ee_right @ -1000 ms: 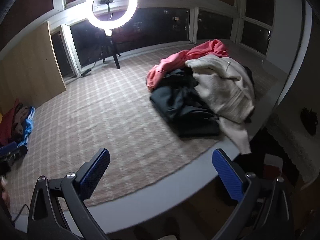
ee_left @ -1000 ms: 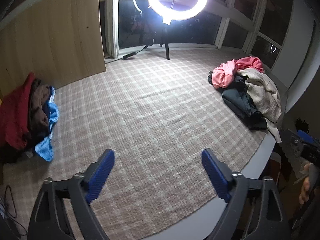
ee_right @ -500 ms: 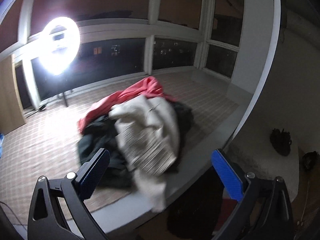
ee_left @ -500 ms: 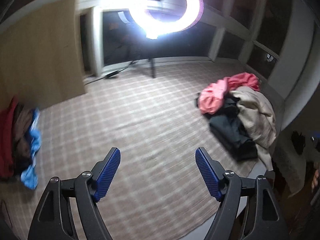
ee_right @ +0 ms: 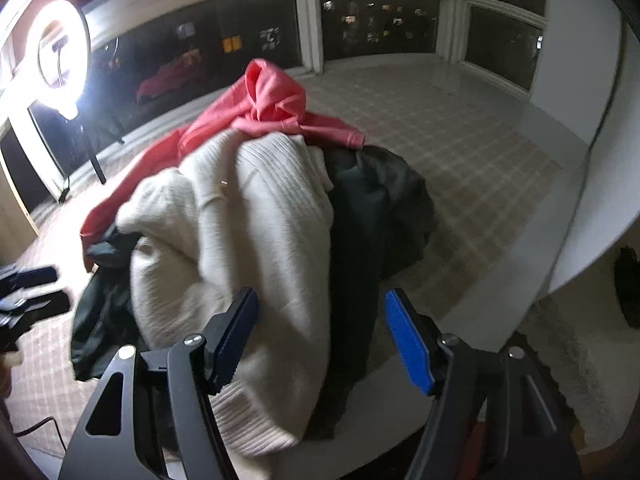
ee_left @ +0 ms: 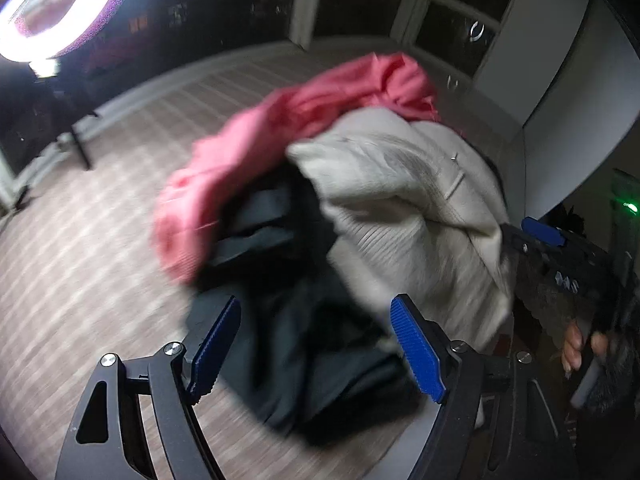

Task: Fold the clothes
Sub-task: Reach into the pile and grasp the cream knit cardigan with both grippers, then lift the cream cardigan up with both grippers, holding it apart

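Lying beyond both grippers' parted jaws, the clothes pile [ee_right: 248, 216] sits ungripped.

No text, label, brand or number could be read in either view. The right gripper [ee_left: 560, 264], seen from the left wrist camera, carried some pale marks on its dark body, but they were too blurred to make out. The bright specks in the dark windows [ee_right: 372, 20] were only lights and reflections, not lettering.
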Demonstrator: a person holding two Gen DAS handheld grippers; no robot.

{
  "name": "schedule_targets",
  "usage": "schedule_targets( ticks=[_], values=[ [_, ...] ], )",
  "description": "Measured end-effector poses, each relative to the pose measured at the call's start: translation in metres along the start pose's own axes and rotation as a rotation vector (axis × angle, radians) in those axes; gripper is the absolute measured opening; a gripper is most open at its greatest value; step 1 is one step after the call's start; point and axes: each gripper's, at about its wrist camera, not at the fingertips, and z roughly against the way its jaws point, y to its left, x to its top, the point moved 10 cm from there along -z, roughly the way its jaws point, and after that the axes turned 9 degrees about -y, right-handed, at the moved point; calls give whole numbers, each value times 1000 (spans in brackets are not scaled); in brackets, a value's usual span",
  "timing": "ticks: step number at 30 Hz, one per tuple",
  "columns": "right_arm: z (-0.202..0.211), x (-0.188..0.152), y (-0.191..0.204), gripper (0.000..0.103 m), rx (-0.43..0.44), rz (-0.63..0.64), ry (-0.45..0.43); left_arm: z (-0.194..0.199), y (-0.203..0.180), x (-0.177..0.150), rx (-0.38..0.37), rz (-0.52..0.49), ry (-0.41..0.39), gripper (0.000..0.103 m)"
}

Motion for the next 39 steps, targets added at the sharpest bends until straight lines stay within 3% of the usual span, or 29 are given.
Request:
schedule_targets(
  ticks=[8, 10, 11, 12, 13, 14, 15, 16, 19, 22, 23, 25, 28, 31, 35, 38, 39],
  values=[
    [-17, -1, 5, 66, 93, 20, 27, -67, -14, 38, 23, -7, 30, 76],
    [-19, -2, 9, 59, 114, 12, 25, -77, -15, 44, 8, 17, 39, 75],
    [-20, -1, 11, 46, 123, 10, 23, -82, -17, 45, -3, 27, 42, 75],
    [-21, 0, 12, 40, 122, 9, 19, -86, -21, 46, -18, 24, 43, 70],
    [-20, 2, 13, 35, 128, 8, 10, -89, -24, 45, -30, 17, 46, 55],
    [-15, 5, 15, 22, 141, 10, -5, -91, -31, 42, -63, -2, 65, 45],
    [-11, 8, 17, 19, 153, 11, -21, -91, -33, 40, -72, -7, 74, 33],
    [-6, 12, 18, 17, 170, 8, -36, -88, -34, 40, -80, -12, 67, 25],
    [12, 25, 21, 14, 235, -22, -73, -72, -35, 44, -101, -18, 36, 14],
    [30, 47, 23, 11, 288, -68, -110, -41, -39, 58, -119, -24, -19, 10],
    [37, 57, 23, 4, 302, -74, -132, -28, -41, 66, -123, -33, -50, 8],
    [53, 77, 23, 3, 334, -70, -182, -2, -46, 81, -131, -50, -110, 3],
    [72, 105, 18, 3, 306, -34, -252, 42, -54, 117, -147, -102, -225, 2],
    [79, 119, 12, 3, 313, -34, -246, 74, -59, 140, -142, -152, -306, 0],
    [70, 98, 9, 3, 359, -61, -175, 93, -65, 143, -165, -172, -357, 0],
    [45, 71, -1, 5, 282, -64, -101, 76, -52, 130, -95, -203, -301, 0],
    [37, 62, -5, 12, 249, -63, -80, 67, -47, 123, -67, -211, -271, 0]
  ],
)
